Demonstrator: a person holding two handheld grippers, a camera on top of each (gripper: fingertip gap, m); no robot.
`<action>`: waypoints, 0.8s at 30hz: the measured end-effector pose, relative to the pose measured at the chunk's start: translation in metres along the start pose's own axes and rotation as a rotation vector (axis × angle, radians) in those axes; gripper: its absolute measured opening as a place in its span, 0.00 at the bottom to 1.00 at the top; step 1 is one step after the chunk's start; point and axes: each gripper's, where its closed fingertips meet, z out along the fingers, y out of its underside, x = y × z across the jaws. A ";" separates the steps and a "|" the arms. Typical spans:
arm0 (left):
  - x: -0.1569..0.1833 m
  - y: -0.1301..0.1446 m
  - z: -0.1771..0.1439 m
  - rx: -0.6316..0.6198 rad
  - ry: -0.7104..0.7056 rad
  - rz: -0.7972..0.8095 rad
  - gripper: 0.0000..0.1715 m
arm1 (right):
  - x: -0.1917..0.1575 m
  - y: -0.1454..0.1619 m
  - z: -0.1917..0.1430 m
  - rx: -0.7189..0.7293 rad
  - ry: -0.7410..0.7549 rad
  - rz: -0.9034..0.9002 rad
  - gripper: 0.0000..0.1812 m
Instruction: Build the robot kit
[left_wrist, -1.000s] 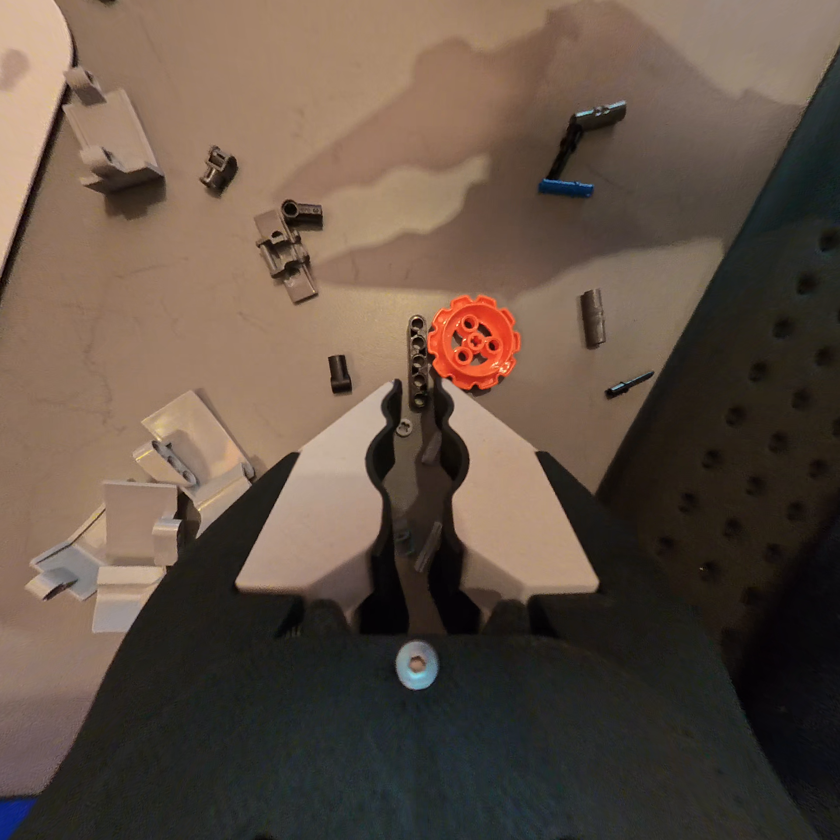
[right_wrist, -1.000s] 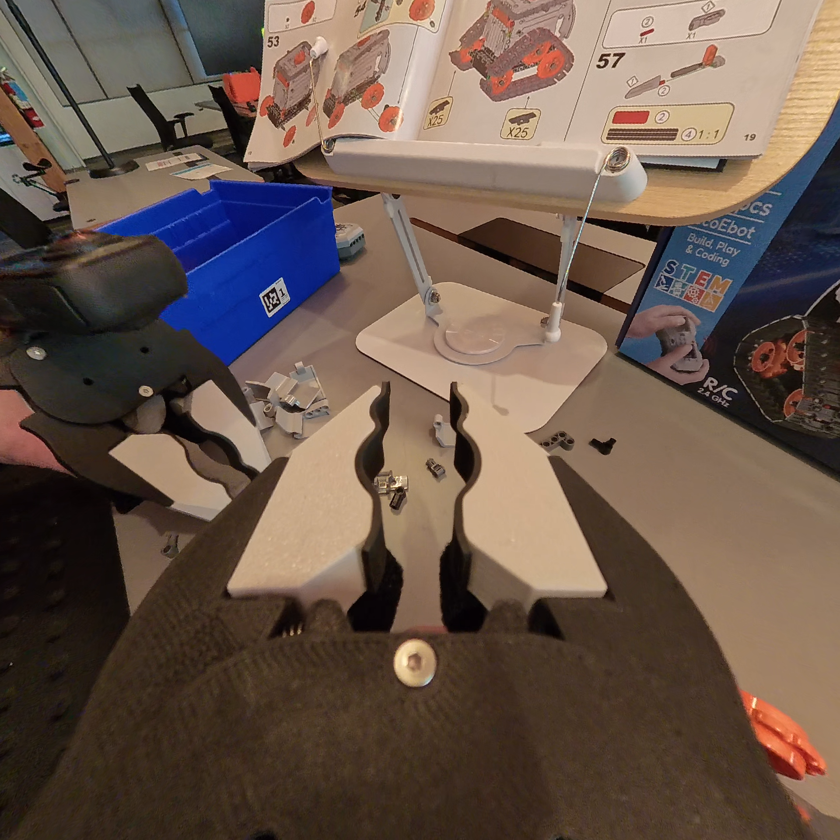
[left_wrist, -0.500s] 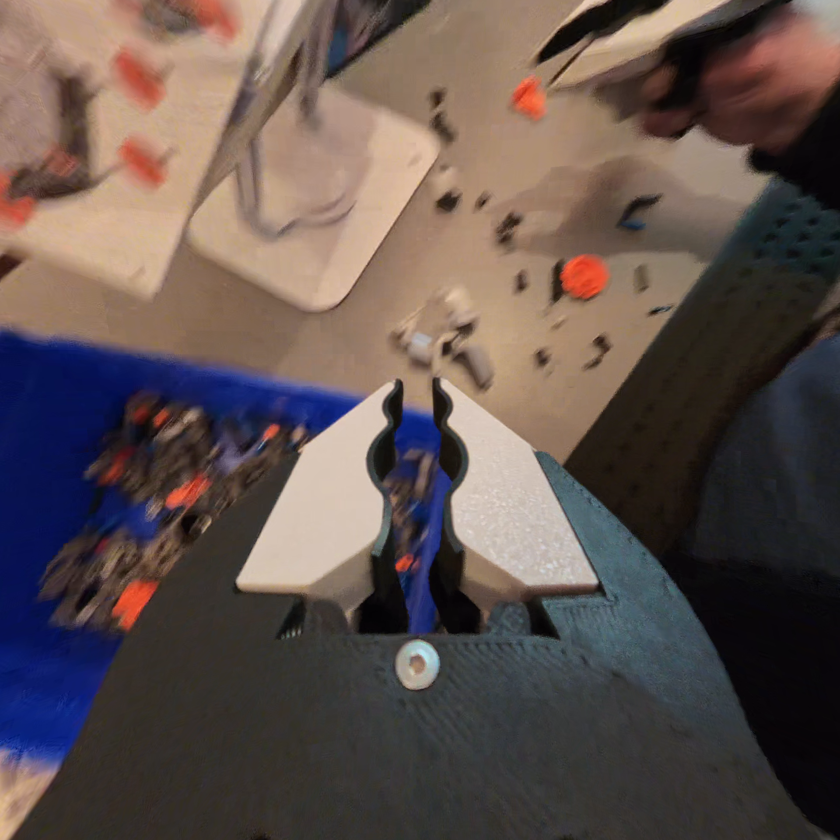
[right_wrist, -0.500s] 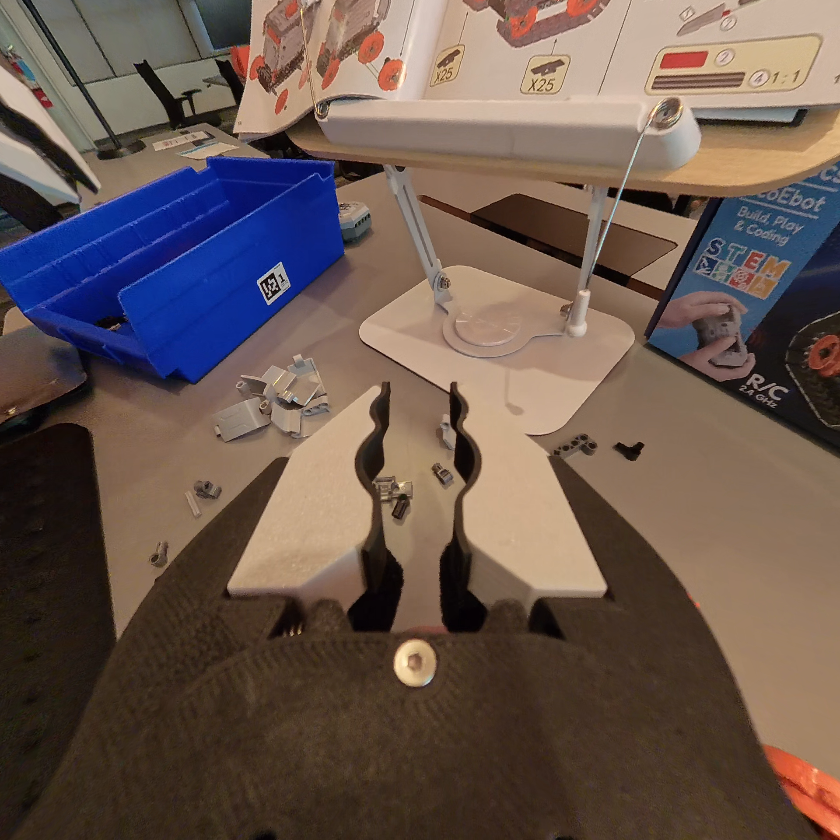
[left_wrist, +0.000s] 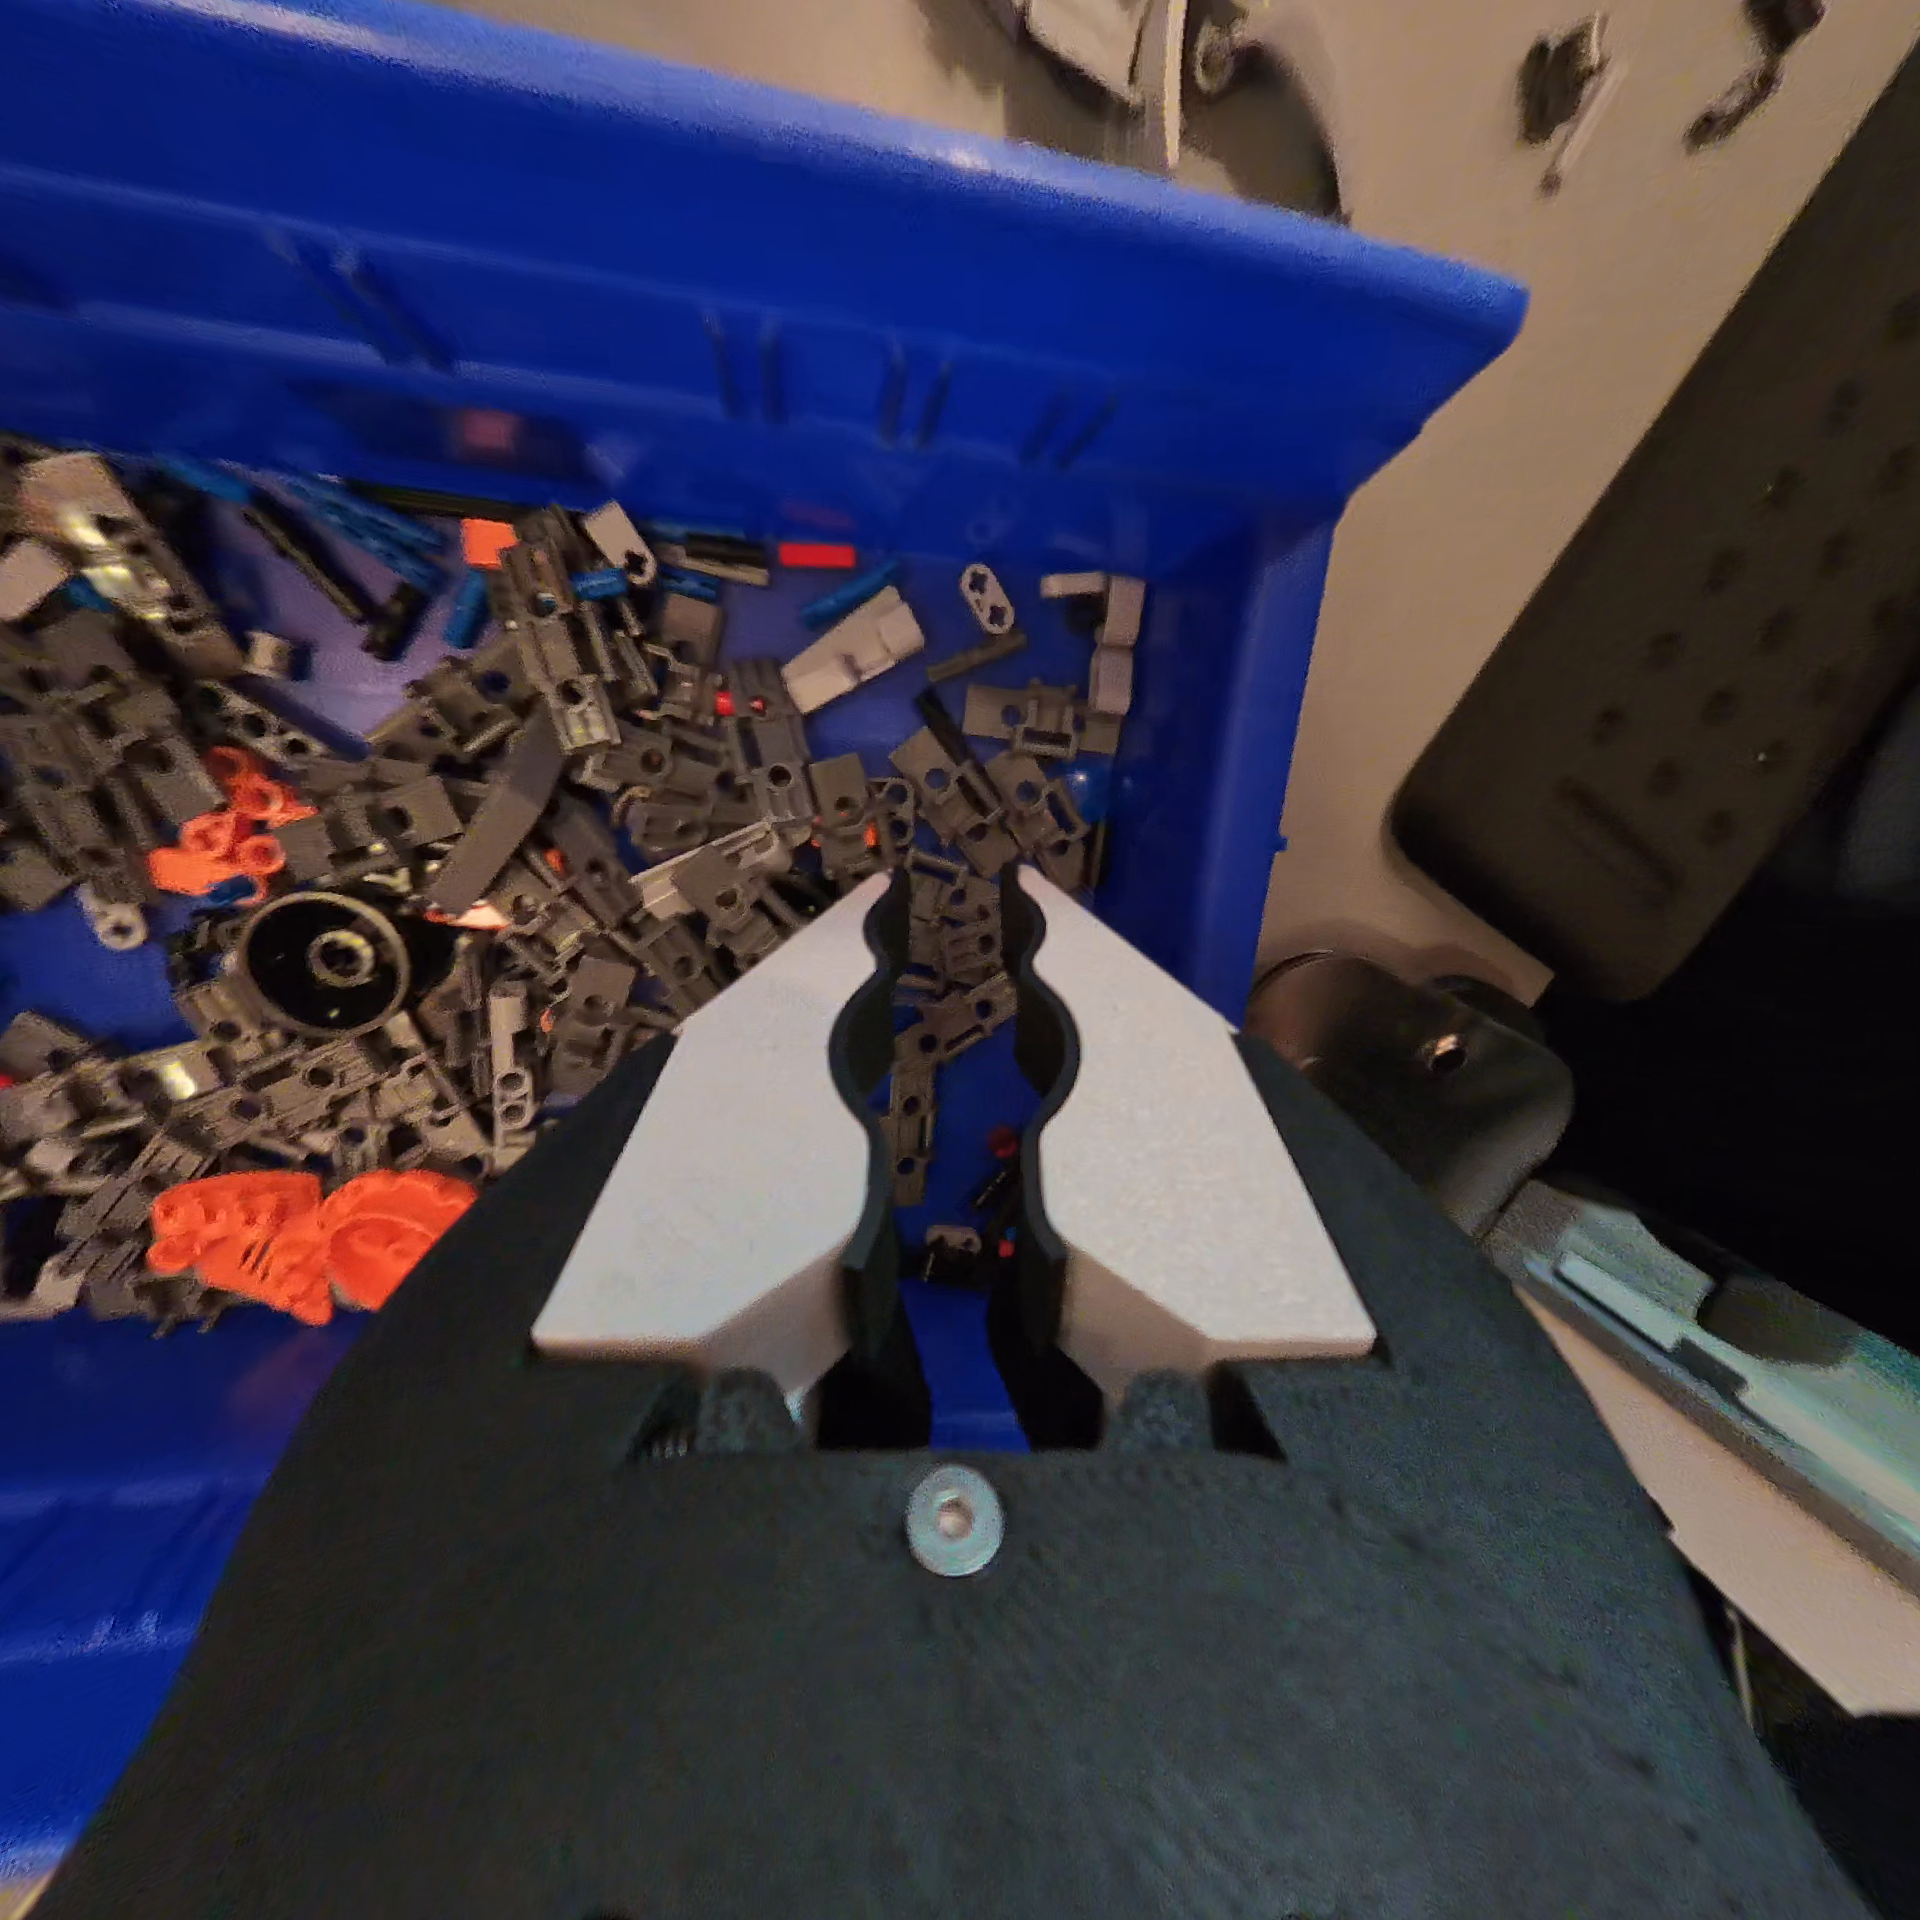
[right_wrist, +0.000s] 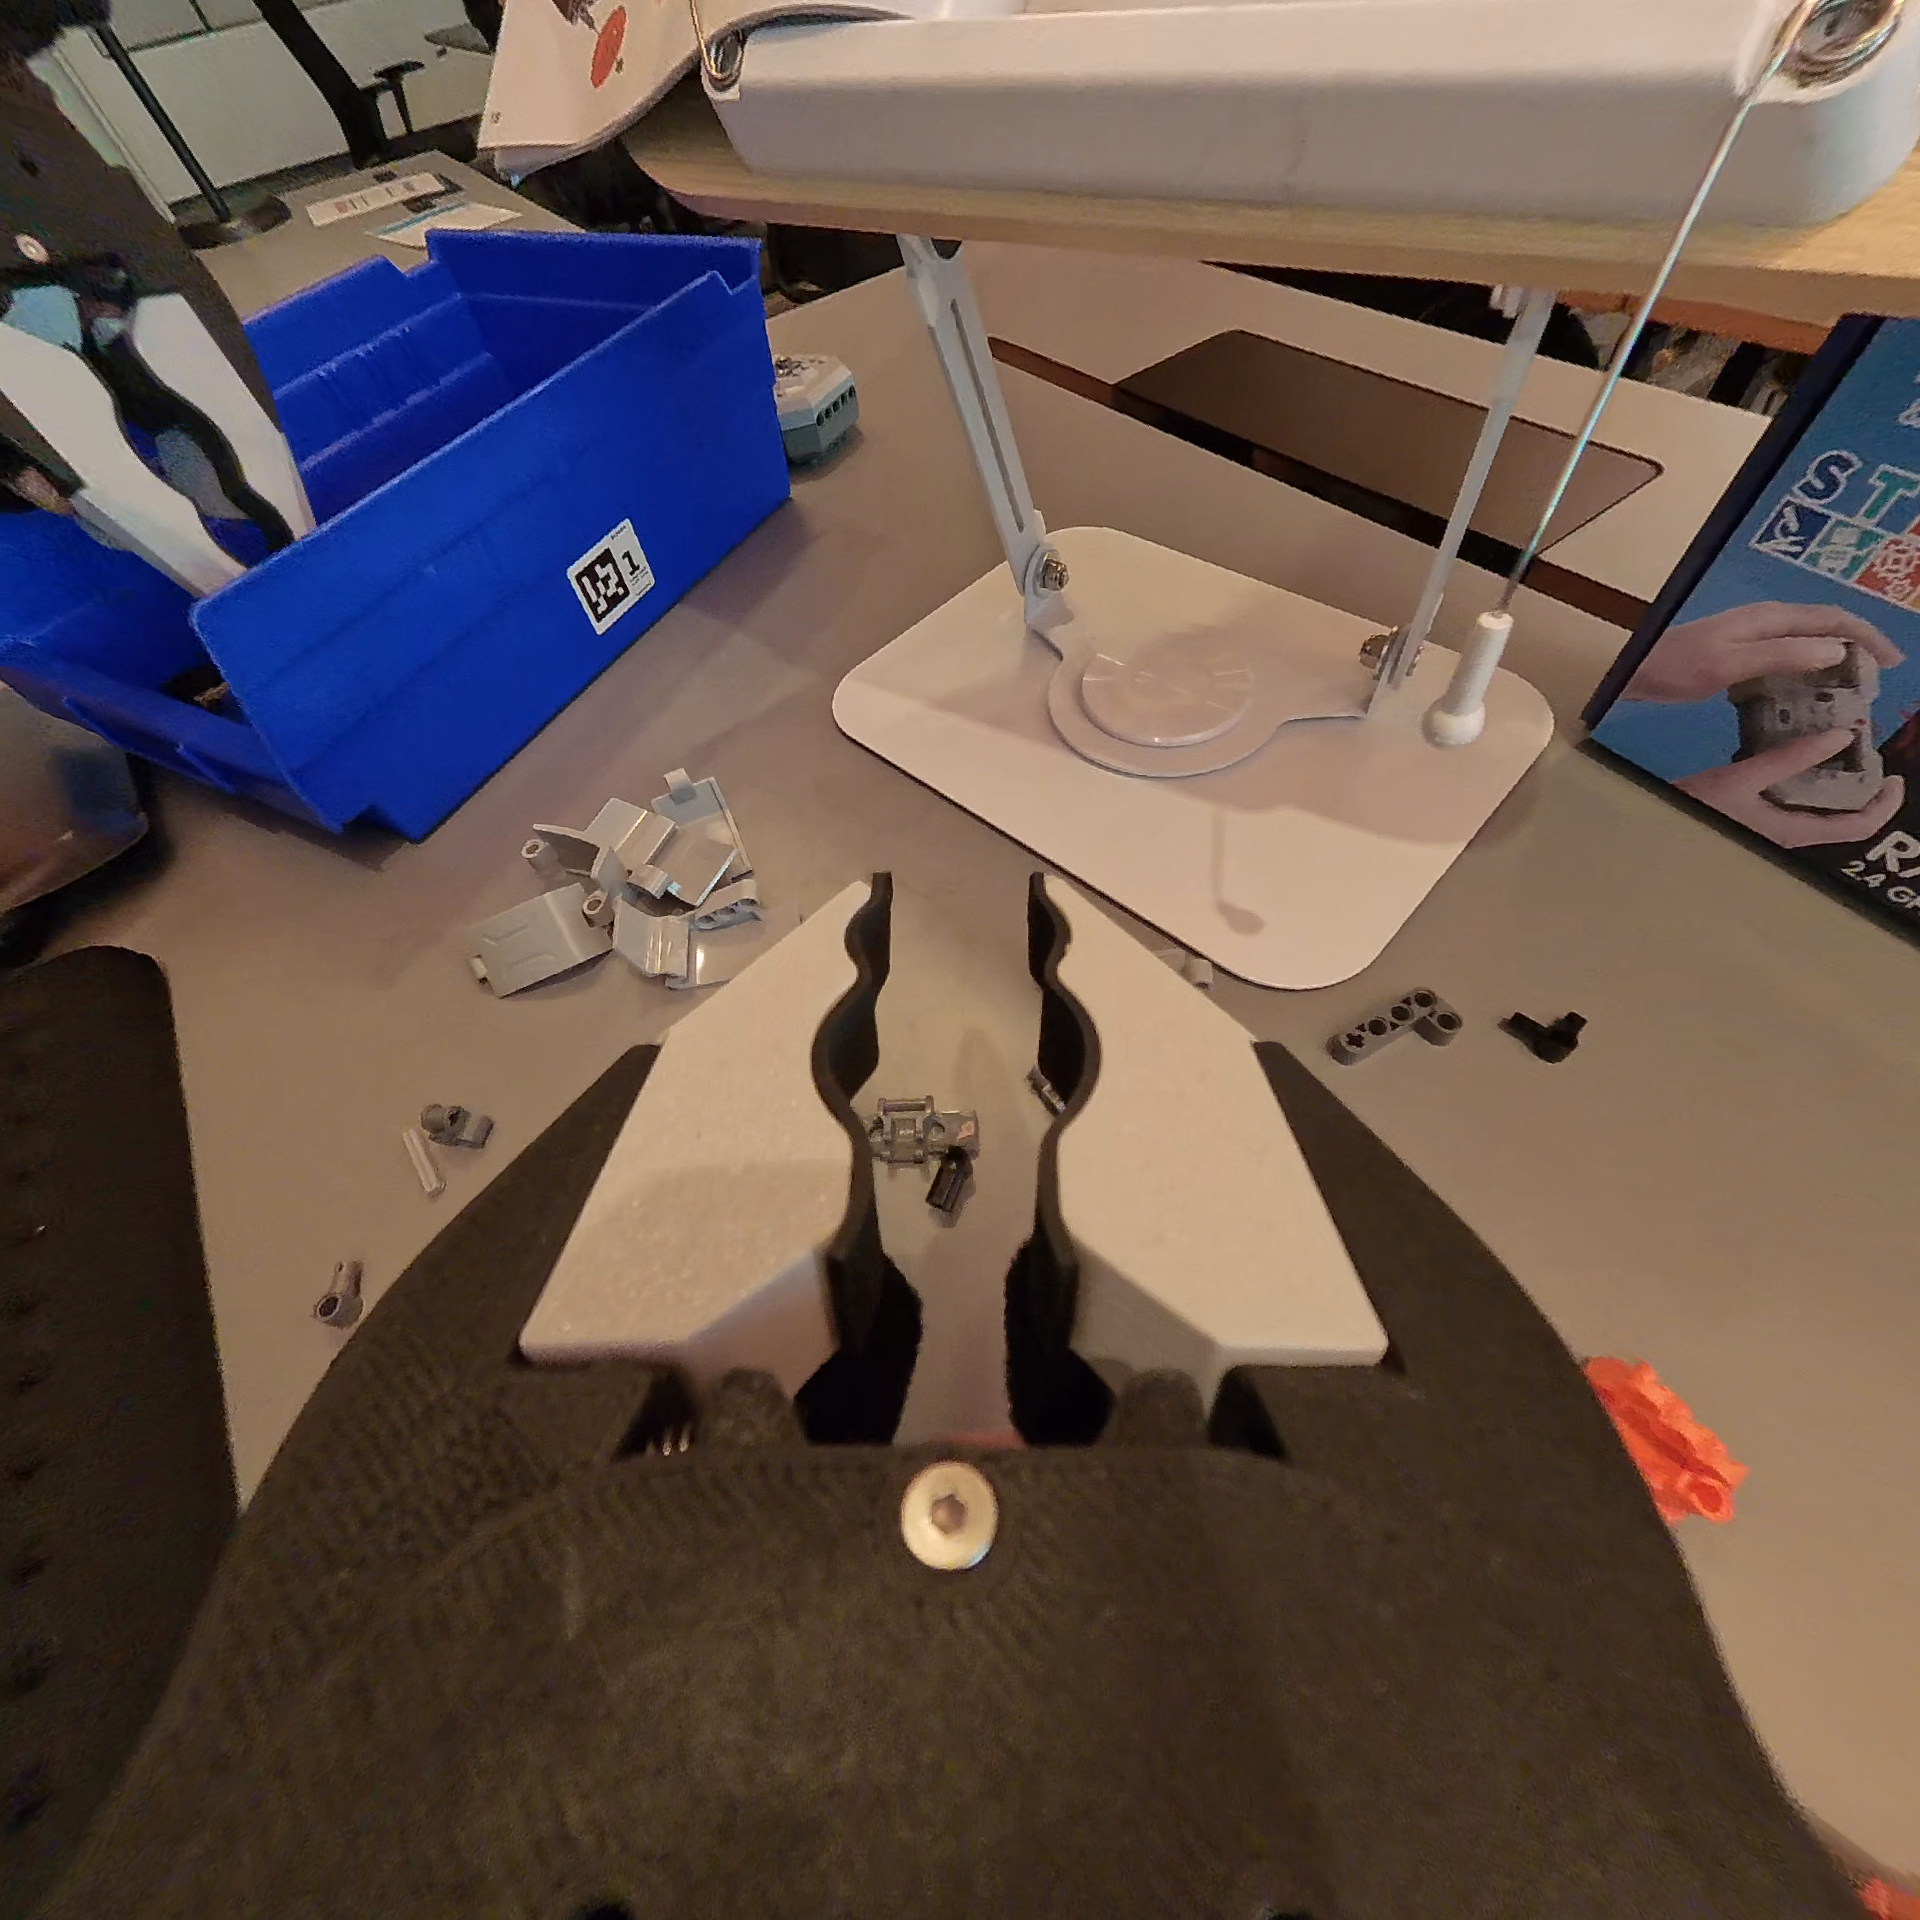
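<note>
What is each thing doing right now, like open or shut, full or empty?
left gripper: open, empty, over the bin
right gripper: open, empty, above the table
blue bin: open-topped, holds many loose parts
grey panels: piled loose on the table
book stand: upright, propping an open booklet

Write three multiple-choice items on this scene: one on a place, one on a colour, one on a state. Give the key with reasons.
1. Where is the left gripper?
A. over the bin of parts
B. on the stand base
C. beside the box

2. What colour is the bin?
A. grey
B. blue
C. orange

3. How is the right gripper?
A. shut on a gear
B. shut, empty
C. open, empty

Key: 1 A, its wrist view looks down into the bin of loose parts; 2 B, its walls are blue in both views; 3 C, bare table and small grey parts show through the gap between its fingers.
</note>
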 end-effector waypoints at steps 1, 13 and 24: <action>0.004 0.000 0.005 -0.010 0.042 0.004 0.09 | 0.000 0.000 0.002 -0.003 0.000 -0.001 0.13; -0.016 0.047 -0.022 -0.409 0.181 0.159 0.14 | -0.001 0.001 0.016 0.013 -0.011 0.021 0.13; 0.004 0.095 -0.002 -0.712 0.187 0.261 0.26 | 0.001 0.011 0.022 0.017 -0.032 0.047 0.13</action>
